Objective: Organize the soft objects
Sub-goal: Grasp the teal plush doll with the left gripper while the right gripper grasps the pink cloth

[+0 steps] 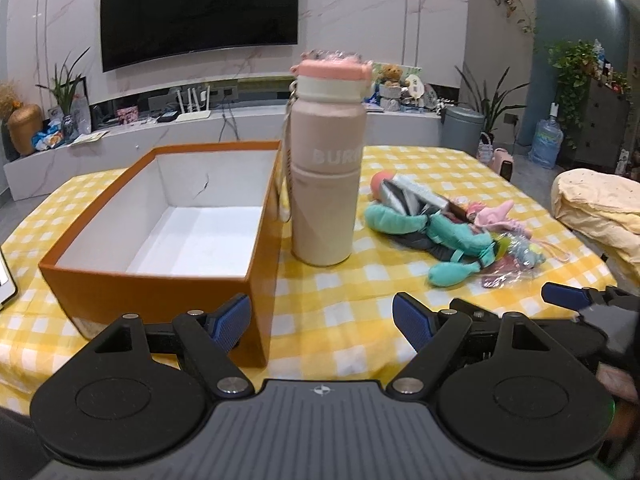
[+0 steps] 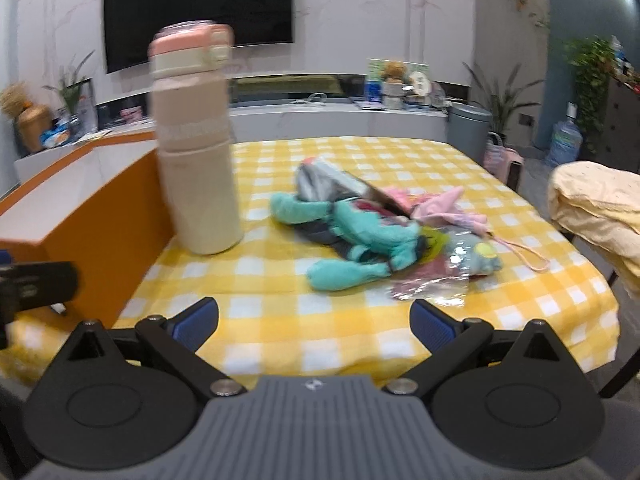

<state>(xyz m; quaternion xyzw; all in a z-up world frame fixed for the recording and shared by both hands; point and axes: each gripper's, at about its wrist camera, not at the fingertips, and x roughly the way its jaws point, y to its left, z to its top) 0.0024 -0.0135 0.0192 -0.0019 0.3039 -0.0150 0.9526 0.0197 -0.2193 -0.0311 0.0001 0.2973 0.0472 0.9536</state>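
Observation:
A pile of soft toys lies on the yellow checked tablecloth: a teal plush (image 1: 440,232) (image 2: 360,236), a pink plush (image 1: 500,214) (image 2: 444,206) and small toys in clear wrappers (image 2: 440,280). An orange box (image 1: 168,216) (image 2: 100,216) with a white, empty inside stands to the left. My left gripper (image 1: 322,320) is open, low over the table just in front of the box's near right corner. My right gripper (image 2: 314,322) is open too, in front of the pile with nothing between its fingers. Its blue fingertip (image 1: 560,296) shows at the right of the left wrist view.
A tall pink and cream bottle (image 1: 326,168) (image 2: 196,144) stands upright between the box and the toy pile. A chair with a yellow cover (image 1: 600,208) (image 2: 596,208) is beside the table's right edge. A TV wall and low shelf lie beyond.

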